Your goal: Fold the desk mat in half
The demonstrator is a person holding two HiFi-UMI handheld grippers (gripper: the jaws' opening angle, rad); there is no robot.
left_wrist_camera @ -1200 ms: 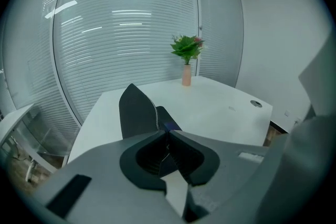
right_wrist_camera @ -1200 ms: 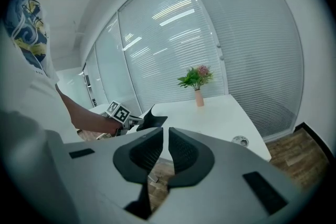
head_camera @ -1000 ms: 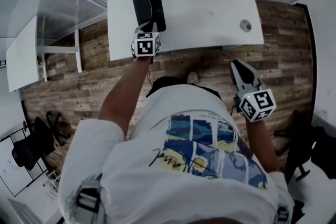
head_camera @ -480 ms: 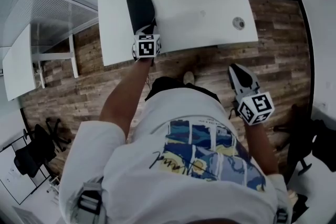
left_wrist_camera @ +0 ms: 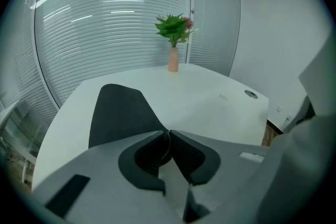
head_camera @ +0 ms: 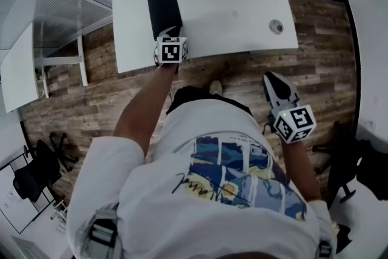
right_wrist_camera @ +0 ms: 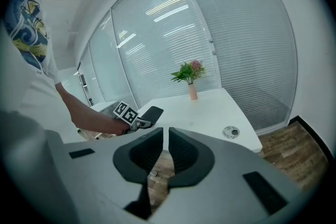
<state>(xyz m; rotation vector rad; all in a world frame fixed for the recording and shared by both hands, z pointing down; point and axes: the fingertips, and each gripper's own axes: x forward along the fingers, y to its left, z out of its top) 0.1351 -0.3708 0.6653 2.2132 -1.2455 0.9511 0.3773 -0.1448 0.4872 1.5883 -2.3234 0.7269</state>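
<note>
The black desk mat [head_camera: 163, 9] lies doubled over as one narrow rectangle on the left part of the white table [head_camera: 236, 9]. My left gripper [head_camera: 168, 30] is at the mat's near end, close to the table's front edge. In the left gripper view the mat [left_wrist_camera: 118, 113] narrows to a corner that runs in between the jaw tips of the left gripper [left_wrist_camera: 168, 134]. These jaws have just been opening, and the pads still pinch that thin edge. My right gripper [head_camera: 271, 77] hangs over the floor beside the person. Its jaws [right_wrist_camera: 164, 134] are shut to a slit and hold nothing.
A pink vase with a green plant [left_wrist_camera: 172, 60] stands at the table's far edge. A round cable grommet [head_camera: 276, 26] sits near the right front corner. A second white desk [head_camera: 18, 70] stands to the left. Black office chairs [head_camera: 36, 167] stand on the wooden floor behind.
The mat's raised upper layer has come down onto the lower half, so the two offset layers now show as one rectangle. My left gripper sank with it. The right gripper stayed put.
</note>
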